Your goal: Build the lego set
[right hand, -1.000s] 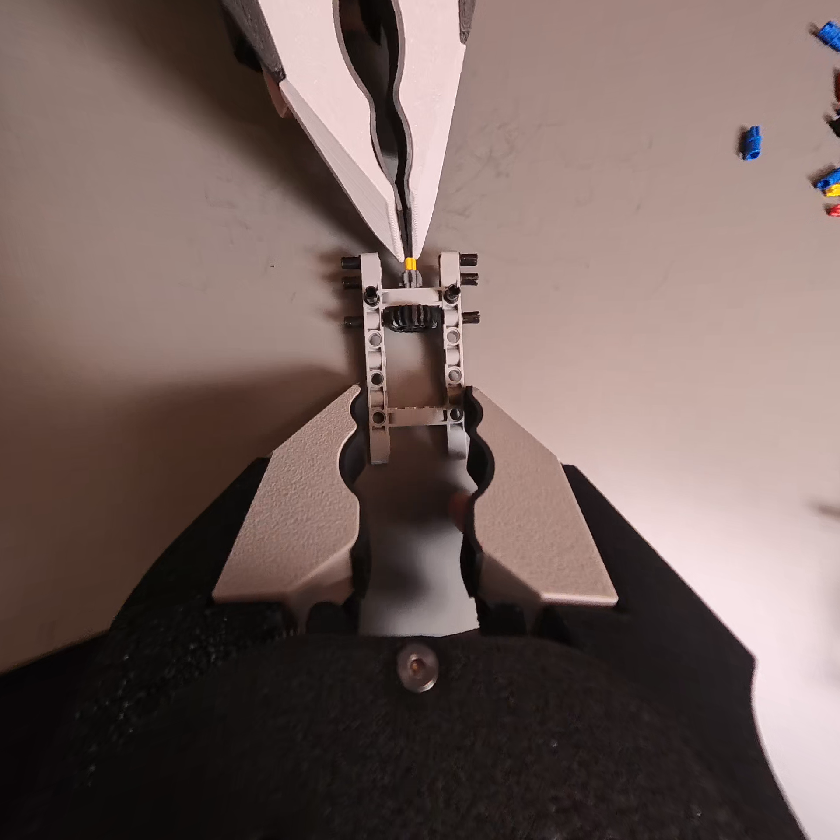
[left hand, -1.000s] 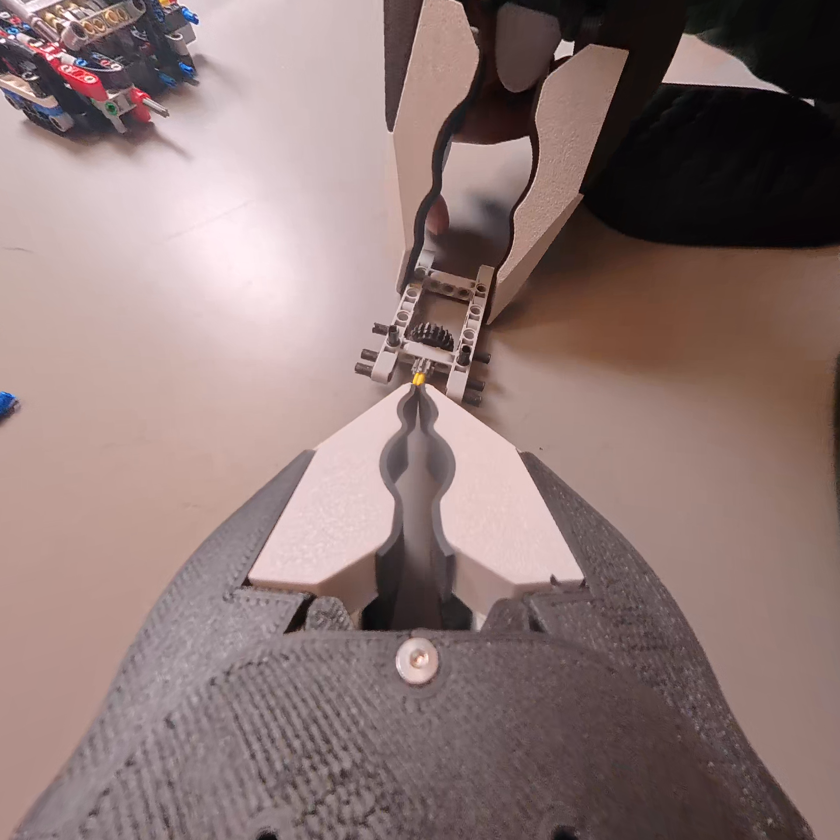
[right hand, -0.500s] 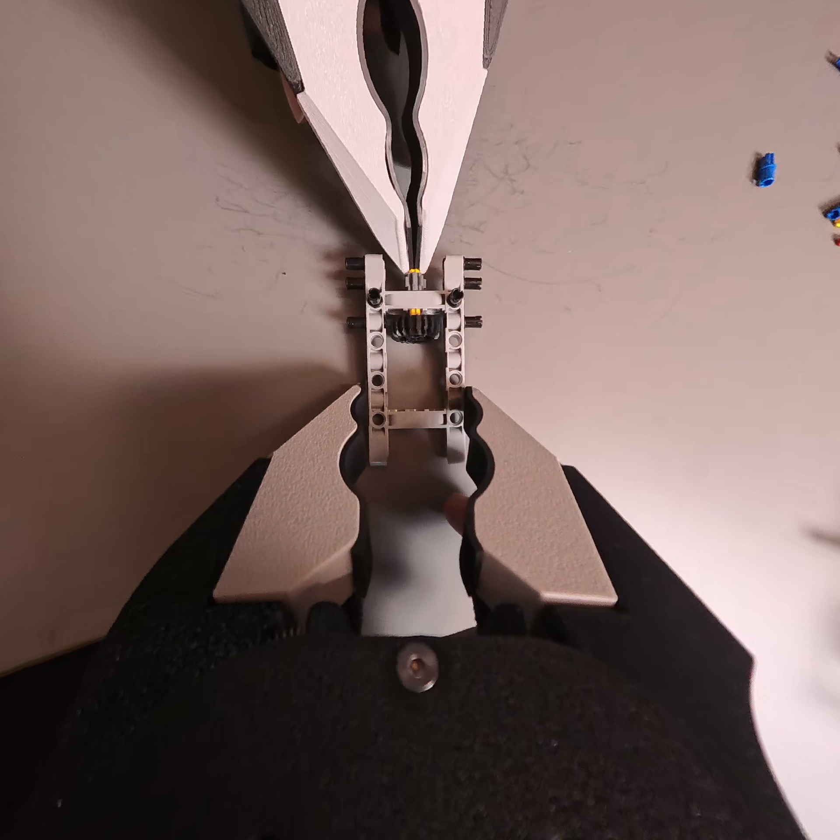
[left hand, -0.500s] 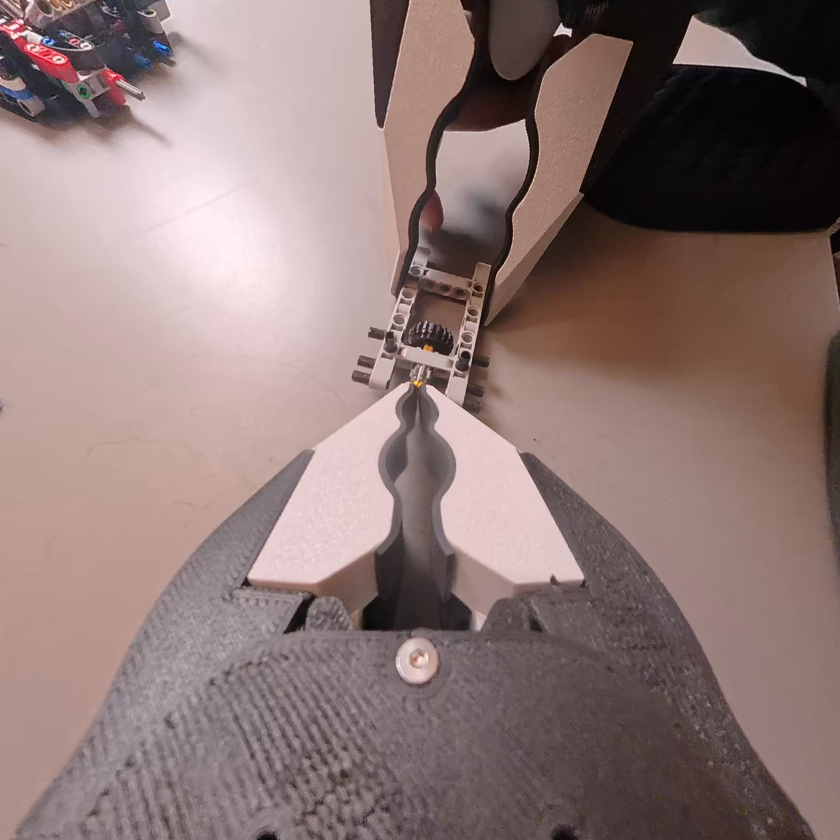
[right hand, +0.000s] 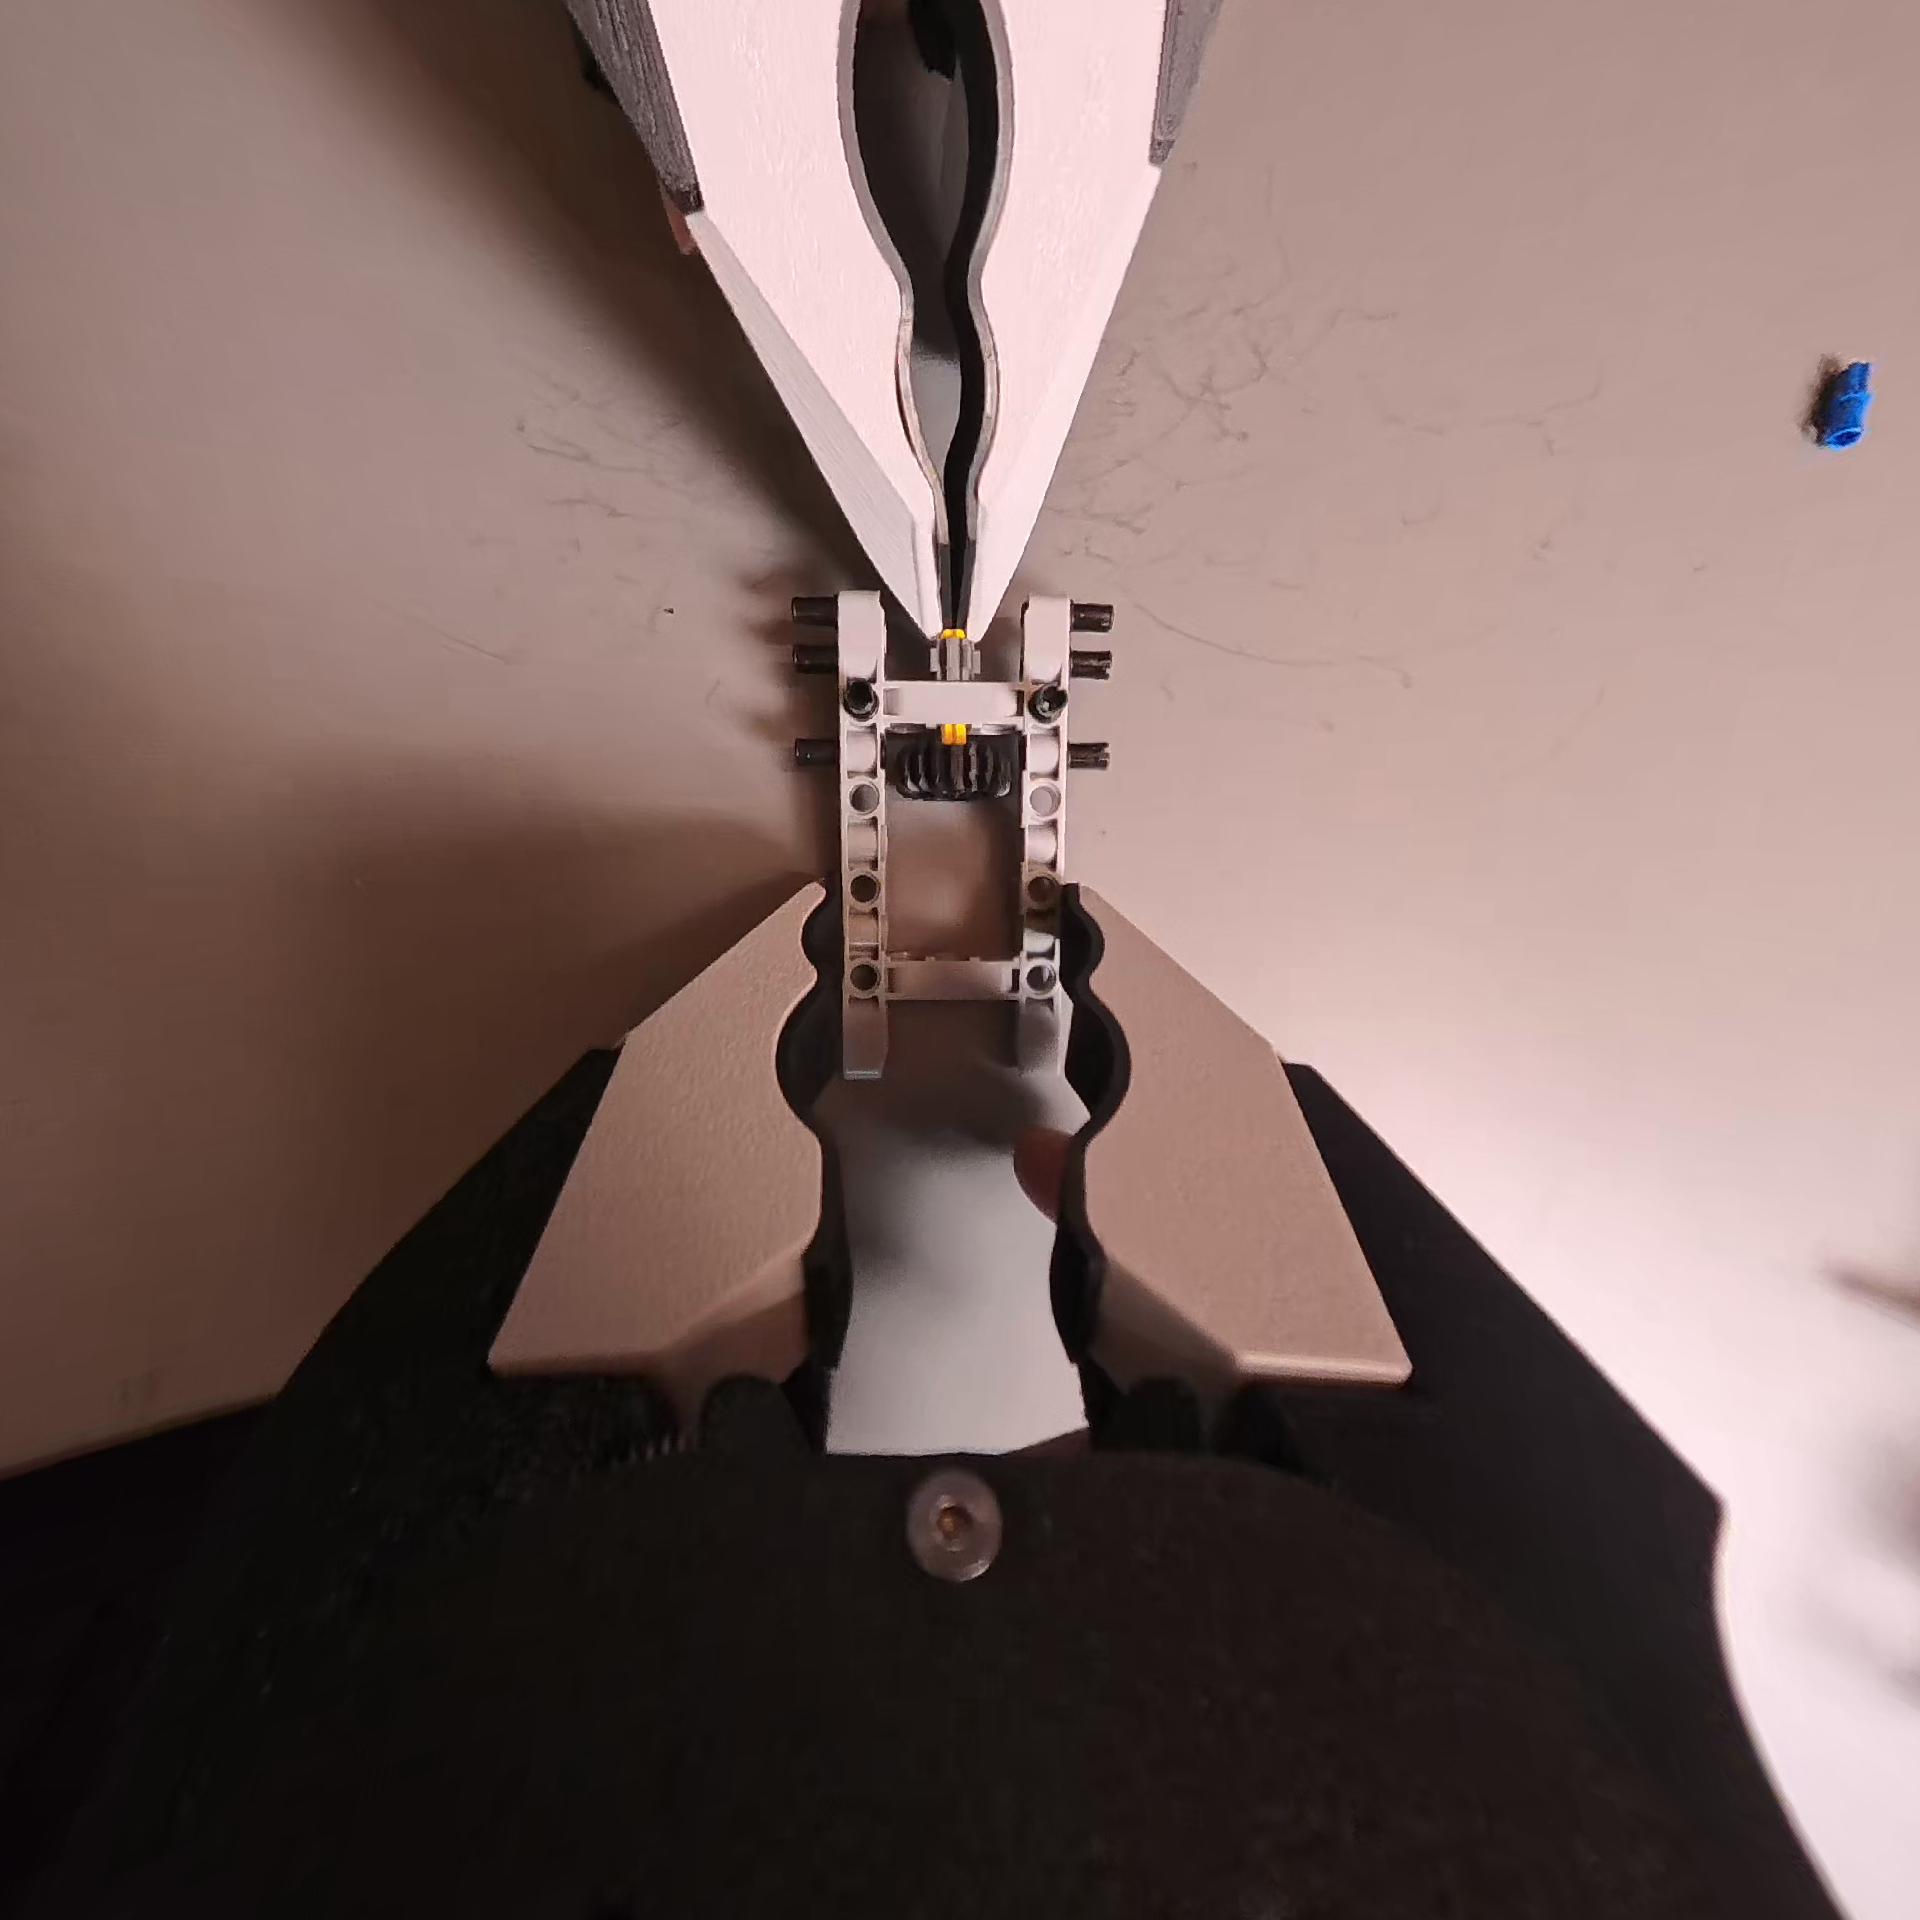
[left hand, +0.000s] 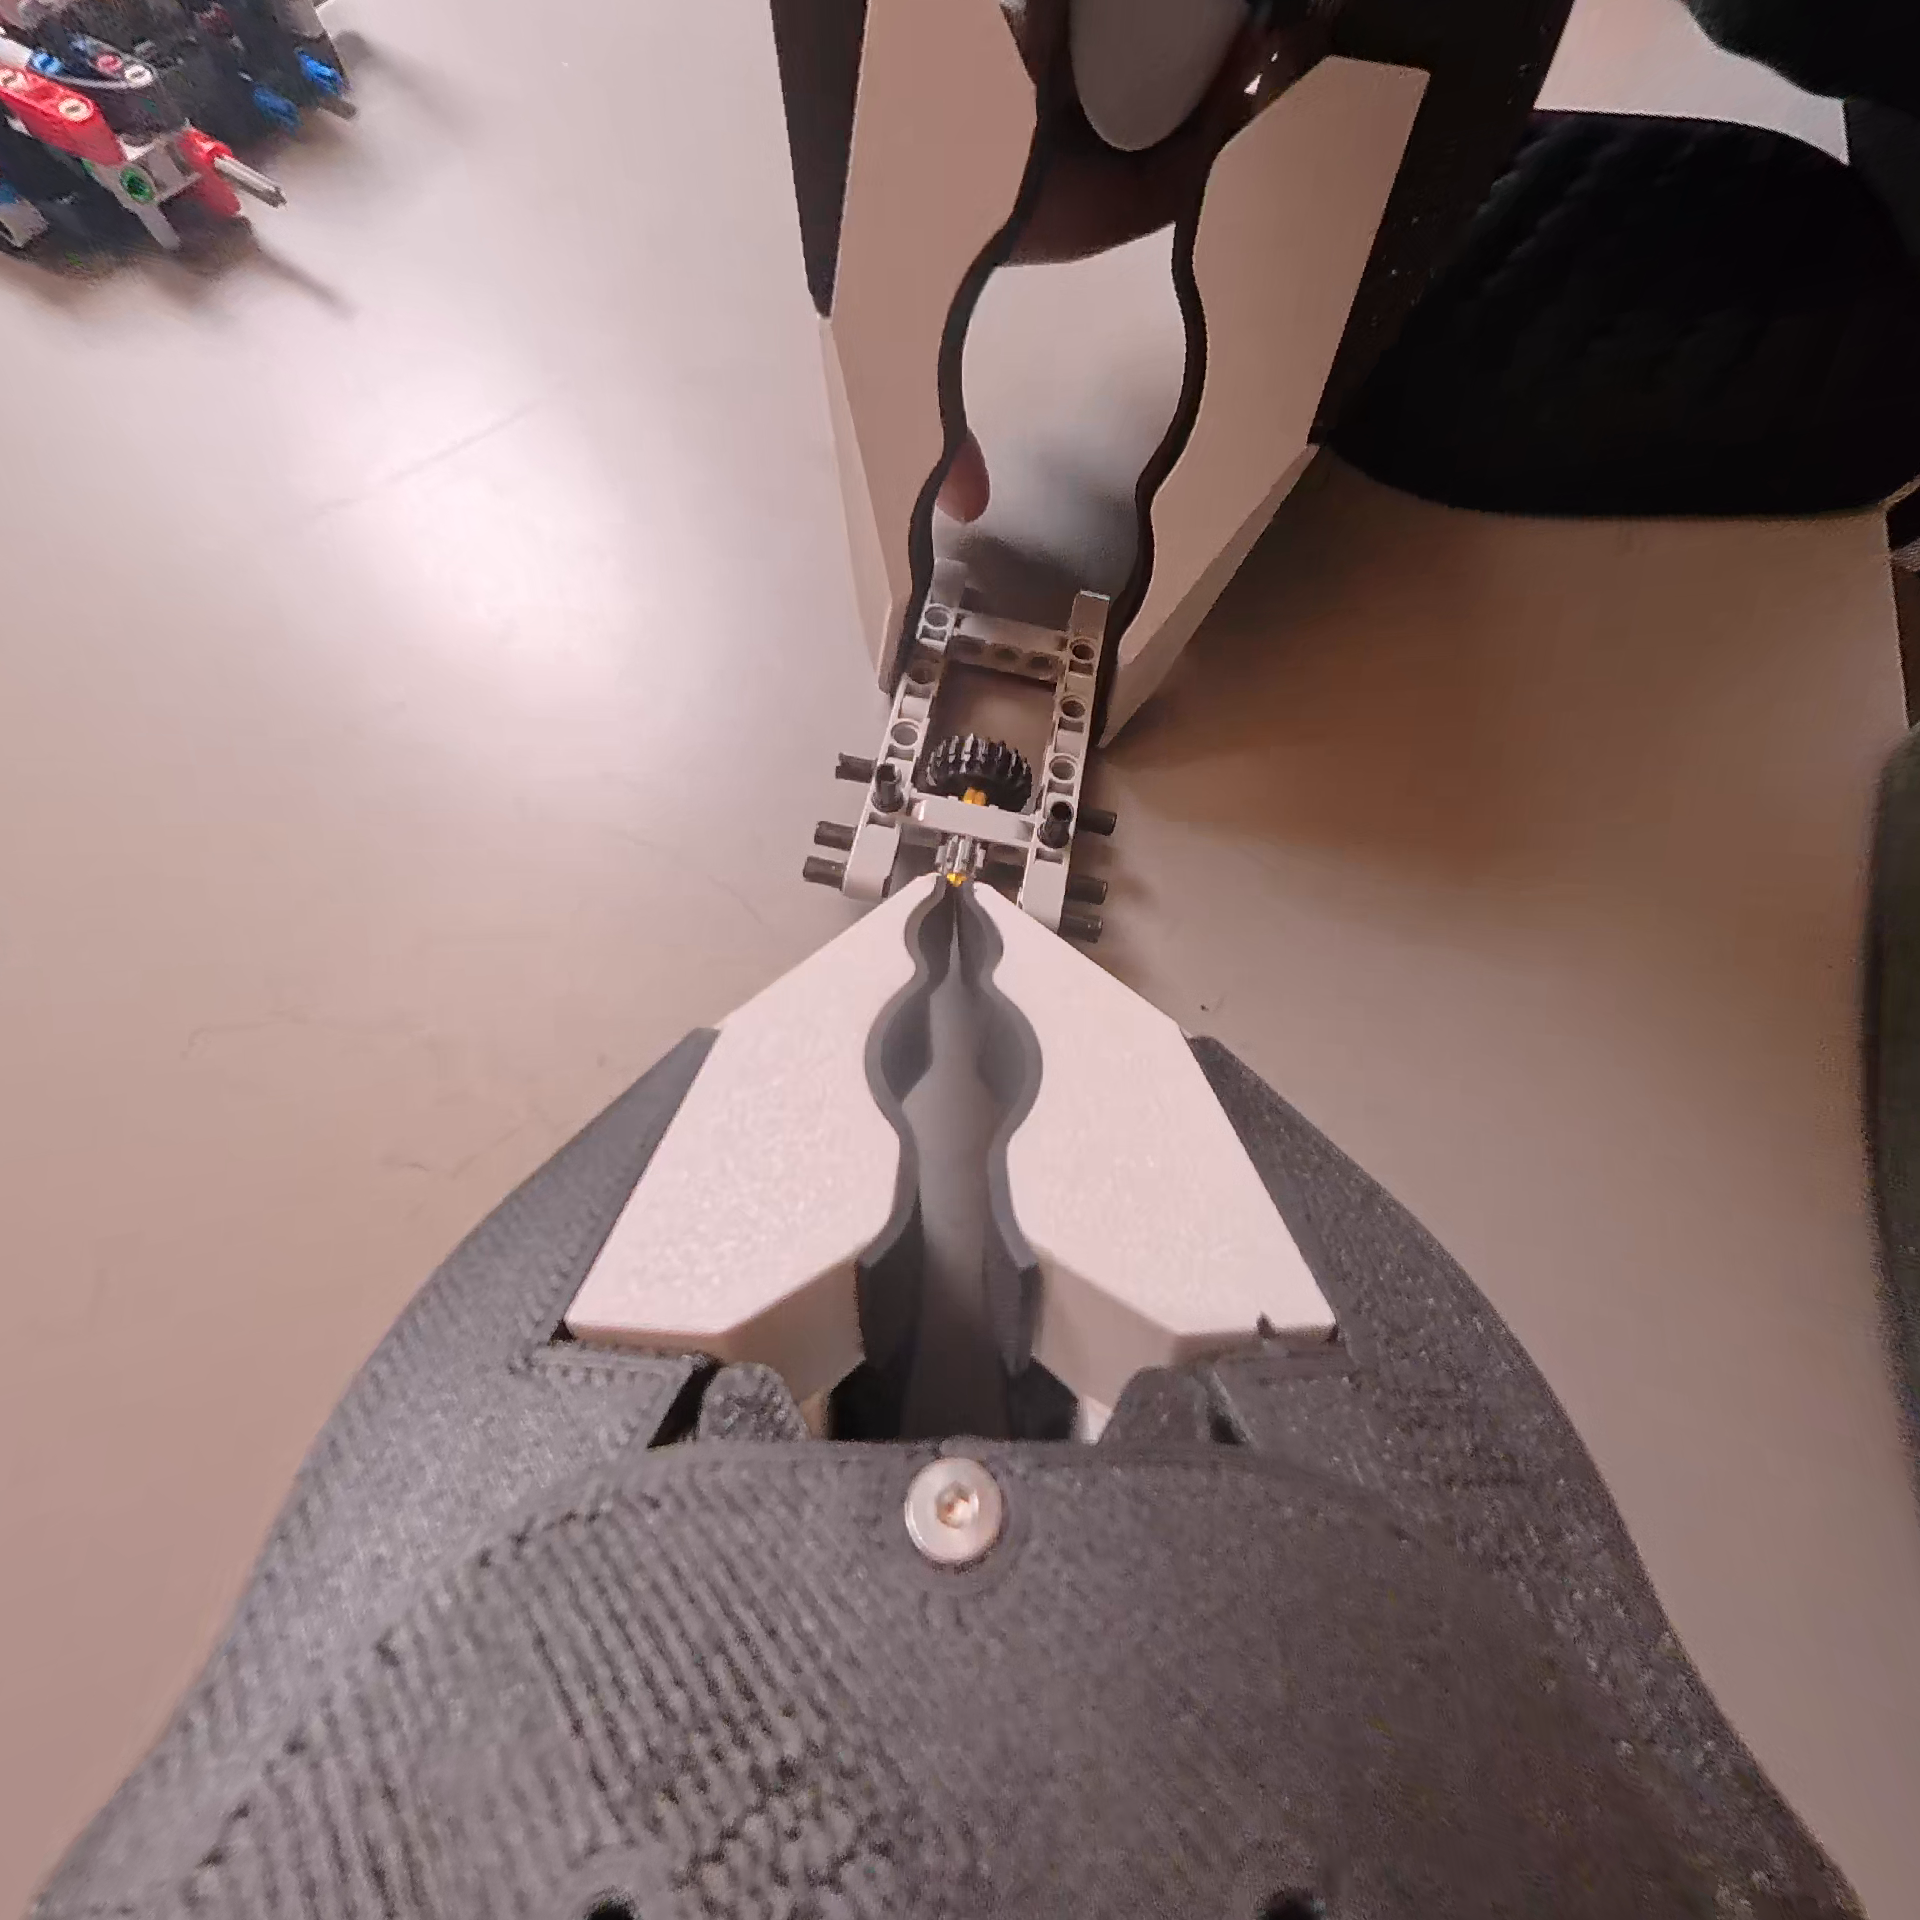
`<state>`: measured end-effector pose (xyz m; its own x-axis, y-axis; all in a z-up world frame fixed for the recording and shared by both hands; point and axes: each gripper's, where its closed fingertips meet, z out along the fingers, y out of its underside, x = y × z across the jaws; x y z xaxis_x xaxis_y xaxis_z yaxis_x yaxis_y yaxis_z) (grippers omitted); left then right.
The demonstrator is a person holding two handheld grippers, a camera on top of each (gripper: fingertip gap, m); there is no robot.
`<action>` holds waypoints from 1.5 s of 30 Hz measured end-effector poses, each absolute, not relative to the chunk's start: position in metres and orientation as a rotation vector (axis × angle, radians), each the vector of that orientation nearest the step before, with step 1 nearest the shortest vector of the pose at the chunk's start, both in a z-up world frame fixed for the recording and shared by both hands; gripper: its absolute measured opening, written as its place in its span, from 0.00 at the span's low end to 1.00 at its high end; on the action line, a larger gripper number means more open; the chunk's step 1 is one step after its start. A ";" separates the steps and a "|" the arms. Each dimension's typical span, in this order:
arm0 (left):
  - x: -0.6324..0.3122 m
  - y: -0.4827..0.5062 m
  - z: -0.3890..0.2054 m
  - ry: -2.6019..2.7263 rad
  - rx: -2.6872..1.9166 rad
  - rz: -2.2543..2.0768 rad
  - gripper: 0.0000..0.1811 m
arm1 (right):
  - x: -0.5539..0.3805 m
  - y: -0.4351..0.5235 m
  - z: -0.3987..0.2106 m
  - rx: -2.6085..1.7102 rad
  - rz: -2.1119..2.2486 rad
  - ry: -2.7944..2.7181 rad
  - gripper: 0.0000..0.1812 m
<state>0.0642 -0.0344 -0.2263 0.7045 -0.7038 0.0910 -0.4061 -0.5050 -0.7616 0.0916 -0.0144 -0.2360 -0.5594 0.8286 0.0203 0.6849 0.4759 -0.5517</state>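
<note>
A light grey Lego frame [right hand: 954,821] with black side pins and a black gear [right hand: 951,771] lies flat on the table. It also shows in the left wrist view [left hand: 982,748]. My right gripper [right hand: 951,987] is shut on the frame's near end, one finger on each long side. My left gripper [left hand: 956,906] is shut on a yellow axle [left hand: 954,883] whose shaft runs through the frame's crossbeam into the gear [left hand: 977,767]. The left gripper [right hand: 956,623] shows from the far side in the right wrist view, its tips at the axle [right hand: 952,634].
A larger partly built Lego model [left hand: 125,135] in black, red and blue stands at the far left of the left wrist view. A loose blue pin [right hand: 1841,403] lies on the table at the right. A person's dark sleeve [left hand: 1621,332] rests behind the right gripper. Across from one pair of fingers to the other is roughly 4 cm. From either gripper's tips it is about 20 cm to the loose blue pin [right hand: 1841,403].
The yellow axle has gone deeper through the crossbeam into the gear, and my left gripper tips have closed in on the frame. The right gripper keeps its hold.
</note>
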 end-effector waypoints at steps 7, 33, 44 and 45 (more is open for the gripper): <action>0.062 -0.035 -0.227 0.782 -2.222 -0.569 0.00 | 0.090 -0.015 -0.237 -1.292 0.694 -2.476 0.22; 0.057 -0.044 -0.223 0.689 -2.209 -0.760 0.00 | 0.085 -0.024 -0.236 -1.266 0.759 -2.420 0.22; 0.060 -0.043 -0.223 0.587 -2.212 -0.883 0.00 | 0.086 -0.024 -0.236 -1.280 0.763 -2.417 0.22; 0.061 -0.043 -0.223 0.565 -2.212 -0.907 0.00 | 0.086 -0.024 -0.236 -1.283 0.766 -2.414 0.22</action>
